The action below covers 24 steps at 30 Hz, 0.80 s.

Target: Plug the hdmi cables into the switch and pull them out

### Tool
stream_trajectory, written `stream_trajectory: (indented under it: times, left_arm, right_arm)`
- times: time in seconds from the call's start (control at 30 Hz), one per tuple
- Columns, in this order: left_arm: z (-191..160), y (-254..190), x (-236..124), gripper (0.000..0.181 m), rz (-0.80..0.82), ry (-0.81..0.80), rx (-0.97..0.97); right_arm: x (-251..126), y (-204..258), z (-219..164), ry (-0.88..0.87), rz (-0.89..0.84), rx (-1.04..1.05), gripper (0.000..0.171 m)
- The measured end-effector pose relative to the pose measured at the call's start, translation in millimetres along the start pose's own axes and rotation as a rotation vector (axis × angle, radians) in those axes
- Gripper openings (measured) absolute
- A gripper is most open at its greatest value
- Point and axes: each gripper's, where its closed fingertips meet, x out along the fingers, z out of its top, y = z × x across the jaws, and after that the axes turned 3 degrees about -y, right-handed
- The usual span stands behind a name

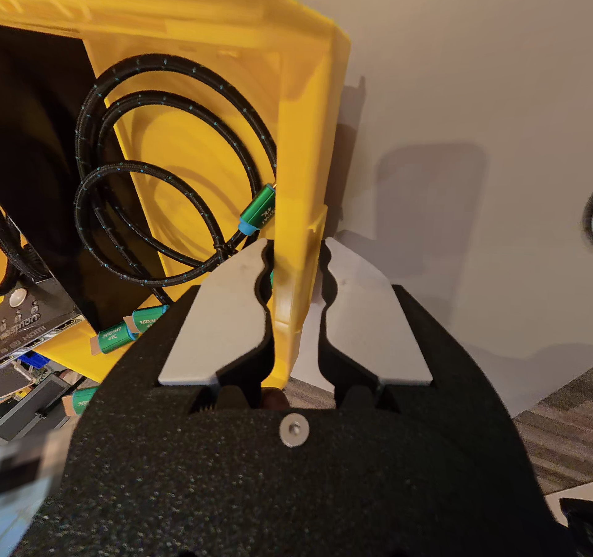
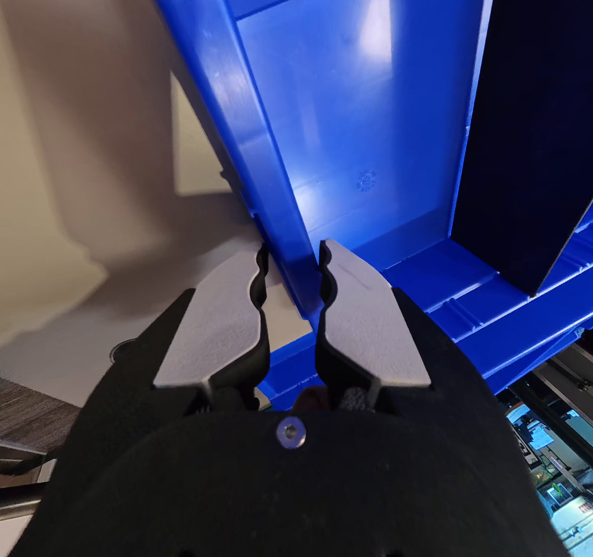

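My left gripper [image 1: 295, 243] straddles the right side wall of a yellow bin [image 1: 301, 124], its jaws closed against that wall. Inside the bin lie coiled black braided HDMI cables [image 1: 179, 143] with green plugs [image 1: 258, 208], two more of which [image 1: 117, 338] are at the bin's near edge. The black switch [image 1: 35, 314] sits at the lower left of the bin, with a cable running to it. My right gripper [image 2: 292, 246] straddles the left wall of a blue bin [image 2: 337, 108], its jaws closed on the wall near the corner. That compartment holds nothing.
A black divider panel [image 1: 41, 156] stands in the yellow bin, and another [image 2: 529, 124] in the blue bin. A pale wall [image 1: 449, 92] is behind both bins. Grey carpet [image 1: 558, 429] shows lower right, and cluttered shelving [image 2: 552, 445] below the blue bin. The tips of one gripper are about 85 cm away from the tips of the other.
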Motion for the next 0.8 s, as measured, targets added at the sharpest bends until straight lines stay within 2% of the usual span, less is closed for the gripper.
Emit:
stream_trajectory:
  times: [0.53,0.6,0.7,0.8]
  left_arm:
    - [-12,10,5,0.030,0.034,0.012,-0.093]
    - [-9,8,2,0.039,0.031,-0.039,-0.153]
    - [0,13,-21,0.047,0.053,-0.181,-0.264]
    - [4,35,-53,0.051,0.126,-0.315,-0.374]
  right_arm:
    - [2,-24,-11,-0.023,-0.111,0.073,0.035]
    - [-12,-25,-12,-0.068,-0.134,0.118,0.039]
    - [-41,-12,-8,-0.166,-0.103,0.191,0.042]
    - [-63,18,20,-0.307,0.001,0.191,0.037]
